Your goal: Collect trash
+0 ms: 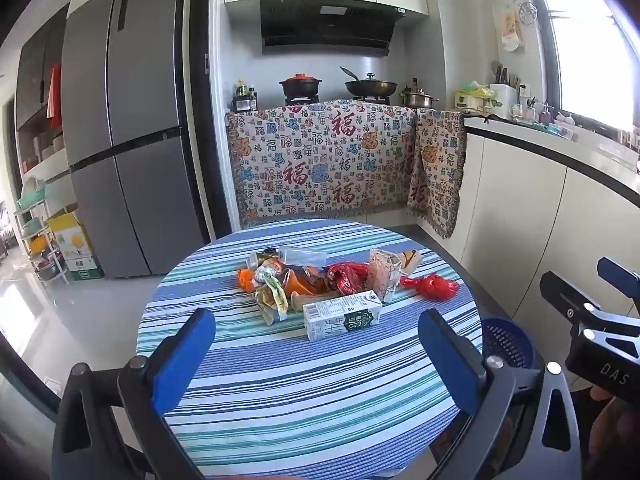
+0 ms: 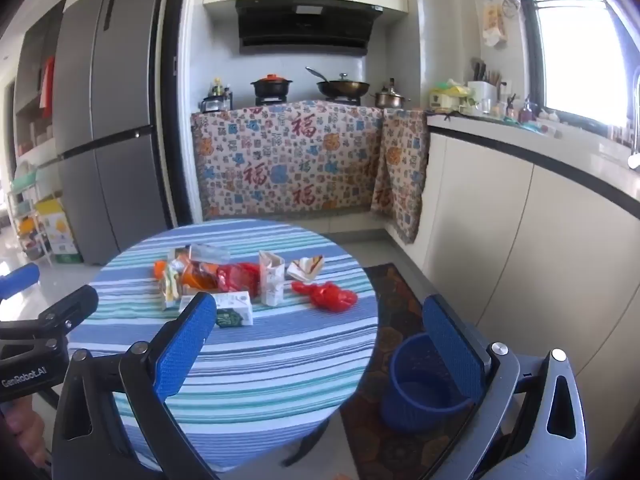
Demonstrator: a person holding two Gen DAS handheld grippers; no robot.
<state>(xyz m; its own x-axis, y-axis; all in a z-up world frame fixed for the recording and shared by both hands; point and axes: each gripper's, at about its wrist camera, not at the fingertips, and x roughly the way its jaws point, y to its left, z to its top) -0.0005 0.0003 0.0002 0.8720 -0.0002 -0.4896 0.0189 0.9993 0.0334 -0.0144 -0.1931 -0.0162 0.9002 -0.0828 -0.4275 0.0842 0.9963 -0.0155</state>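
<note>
Both the left hand-held gripper (image 1: 316,356) and right hand-held gripper (image 2: 320,352) gape empty above the striped desk (image 1: 280,400); wrappers (image 1: 344,280) lie beyond, blue bin (image 2: 420,392) beside.

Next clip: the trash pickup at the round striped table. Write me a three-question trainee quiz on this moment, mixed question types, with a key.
1. True or false: the left hand-held gripper holds the milk carton.
2. The blue bin stands: A) on the table, B) on the floor beside the round table, C) on the counter.
3. Fill in: the crumpled wrapper nearest the bin's side of the table is coloured ____.

Key: 1 false, both grippers are open and empty; 2 B; 3 red.
</note>
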